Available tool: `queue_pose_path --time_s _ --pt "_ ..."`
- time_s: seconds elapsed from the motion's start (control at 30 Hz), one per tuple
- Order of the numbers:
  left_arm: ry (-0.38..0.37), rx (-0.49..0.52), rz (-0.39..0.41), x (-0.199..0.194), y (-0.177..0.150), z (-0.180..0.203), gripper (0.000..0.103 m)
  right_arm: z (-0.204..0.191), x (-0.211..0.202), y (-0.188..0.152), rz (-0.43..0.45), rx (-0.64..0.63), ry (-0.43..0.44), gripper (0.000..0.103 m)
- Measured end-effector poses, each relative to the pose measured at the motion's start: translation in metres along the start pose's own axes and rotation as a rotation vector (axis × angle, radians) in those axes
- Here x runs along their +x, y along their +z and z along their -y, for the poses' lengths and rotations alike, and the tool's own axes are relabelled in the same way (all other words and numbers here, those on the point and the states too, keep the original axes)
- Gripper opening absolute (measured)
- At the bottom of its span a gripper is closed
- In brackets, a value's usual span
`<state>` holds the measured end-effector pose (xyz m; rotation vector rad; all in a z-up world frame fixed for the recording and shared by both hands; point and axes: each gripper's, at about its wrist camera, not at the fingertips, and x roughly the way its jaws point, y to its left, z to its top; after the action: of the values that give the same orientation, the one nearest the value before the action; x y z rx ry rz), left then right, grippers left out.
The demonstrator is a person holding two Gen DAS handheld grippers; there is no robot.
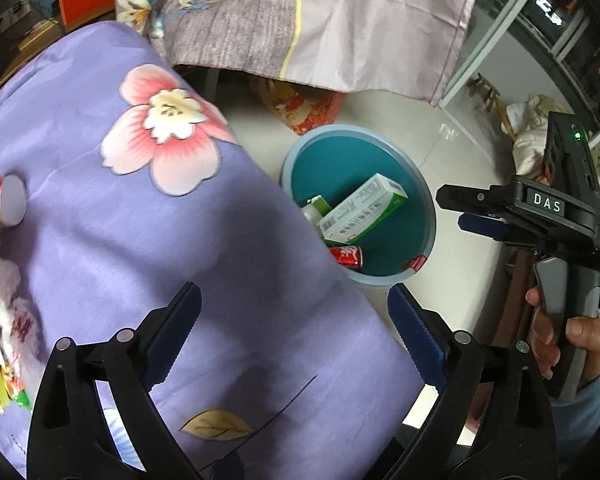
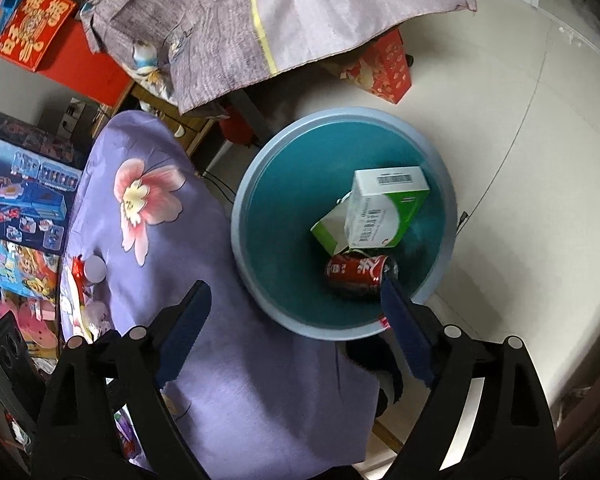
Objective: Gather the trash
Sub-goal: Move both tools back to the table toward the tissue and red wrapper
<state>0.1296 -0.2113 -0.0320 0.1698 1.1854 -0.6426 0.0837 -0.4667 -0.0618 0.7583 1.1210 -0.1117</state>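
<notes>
A teal bin with a pale blue rim [image 1: 430, 216] [image 2: 244, 200] stands on the floor beside a purple flowered cloth [image 1: 140, 248] [image 2: 236, 380]. Inside it lie a green-and-white carton [image 1: 364, 208] [image 2: 384, 208], a red can [image 1: 348, 257] [image 2: 360, 274] and a smaller green-and-white box [image 2: 330, 232]. My left gripper [image 1: 294, 296] hangs open over the cloth's edge with nothing between its fingers. My right gripper [image 2: 296, 286] [image 1: 450, 208] is open and empty above the bin's near rim; a hand [image 1: 580, 336] holds it. A red item with a white round cap [image 1: 10, 200] [image 2: 94, 270] and wrappers [image 1: 4, 360] lie on the cloth.
A grey-lilac cloth [image 1: 320, 20] [image 2: 300, 12] drapes over furniture behind the bin. A red patterned box [image 2: 384, 68] sits on the pale floor [image 2: 520, 140]. Toy boxes [image 2: 24, 184] are stacked left of the purple cloth.
</notes>
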Motion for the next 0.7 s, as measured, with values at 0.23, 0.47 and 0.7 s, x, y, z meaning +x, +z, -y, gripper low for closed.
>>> queue_pose_path --time_s 0.23,0.47,0.7 --pt "0.026 -0.058 0.051 -0.03 -0.02 -0.041 0.095 -0.053 0.005 -0.017 -0.017 -0.085 -0.004 0.083" --pt "0.067 -0.154 0.103 -0.068 -0.05 -0.1 0.095 -0.125 0.023 -0.039 -0.058 -0.211 -0.008 0.083" --pt "0.127 -0.24 0.14 -0.104 -0.088 -0.166 0.095 -0.214 0.046 -0.066 -0.105 -0.38 -0.017 0.083"
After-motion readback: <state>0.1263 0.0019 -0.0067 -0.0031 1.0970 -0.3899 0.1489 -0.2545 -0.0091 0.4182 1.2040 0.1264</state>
